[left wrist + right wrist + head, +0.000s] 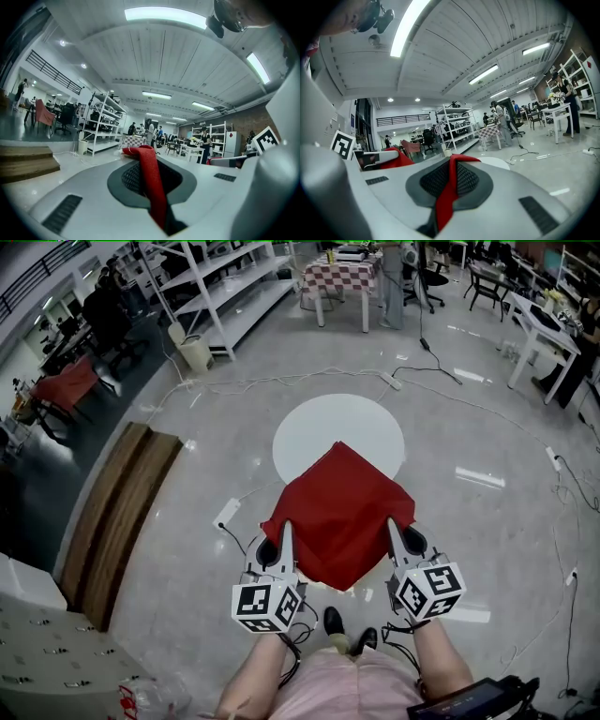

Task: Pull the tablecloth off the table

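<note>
Two grippers come nearest, one in each hand: the left gripper (284, 532) and the right gripper (395, 526). Each is clamped tight on a near edge of the one red tablecloth (342, 507), with a fold of cloth pinched between its jaws. The cloth hangs spread between them, its far corner over the single round white worktop (309, 432). One wooden step (122, 507) lies to the left. Farther off stand one pale bin (195, 352), its contents out of sight, a white shelf rack (225, 287) and one checkered table (339, 273).
</note>
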